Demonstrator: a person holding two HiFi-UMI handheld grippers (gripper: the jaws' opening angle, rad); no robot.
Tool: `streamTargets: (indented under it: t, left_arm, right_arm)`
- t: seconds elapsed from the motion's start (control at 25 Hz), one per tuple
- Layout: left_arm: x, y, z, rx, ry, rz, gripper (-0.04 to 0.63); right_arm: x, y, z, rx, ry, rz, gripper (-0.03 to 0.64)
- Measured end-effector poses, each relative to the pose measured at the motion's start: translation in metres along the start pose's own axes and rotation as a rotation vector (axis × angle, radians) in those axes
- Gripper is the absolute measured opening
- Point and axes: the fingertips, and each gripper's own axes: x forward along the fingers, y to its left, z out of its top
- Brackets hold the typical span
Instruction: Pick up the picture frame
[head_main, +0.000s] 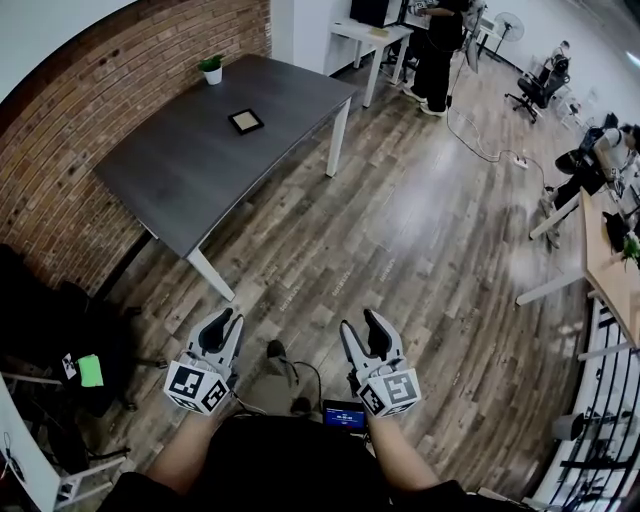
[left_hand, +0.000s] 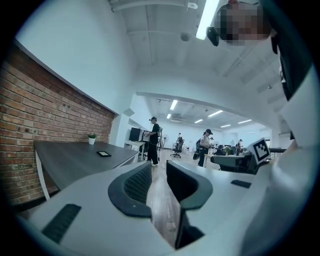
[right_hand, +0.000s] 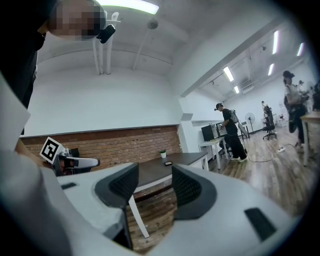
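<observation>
The step in hand looks like the approach: both tools hang over the wooden floor (head_main: 420, 230), well short of the dark grey rectangular worktop (head_main: 190, 175). The left hand-held gripper (head_main: 228, 320) stands part open and the right hand-held gripper (head_main: 358, 322) wider, both empty. Best to close on the worktop first, then pinch one rim from low and level. The small black-rimmed picture frame (head_main: 246, 121) lies flat and face up on the worktop's far half. It is roughly square, so no long axis shows, and its sides are askew to the worktop's edges.

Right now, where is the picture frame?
In the head view's upper left, the picture frame lies flat on the dark grey table, toward its far end, with the small potted plant beyond it near the brick wall.
</observation>
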Motion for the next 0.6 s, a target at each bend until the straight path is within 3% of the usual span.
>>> streamTargets:
  t: [0.28, 0.6]
  left_arm:
    - [0.079, 0.037, -0.001, -0.042, 0.005, -0.028, 0.089]
    - [0.188, 0.103, 0.024, -0.072, -0.003, -0.060, 0.089]
  right_arm:
    - [0.059, -0.046, 0.004, 0.003, 0.024, -0.043, 0.210]
    - [0.186, -0.084, 0.027, -0.019, 0.073, -0.006, 0.210]
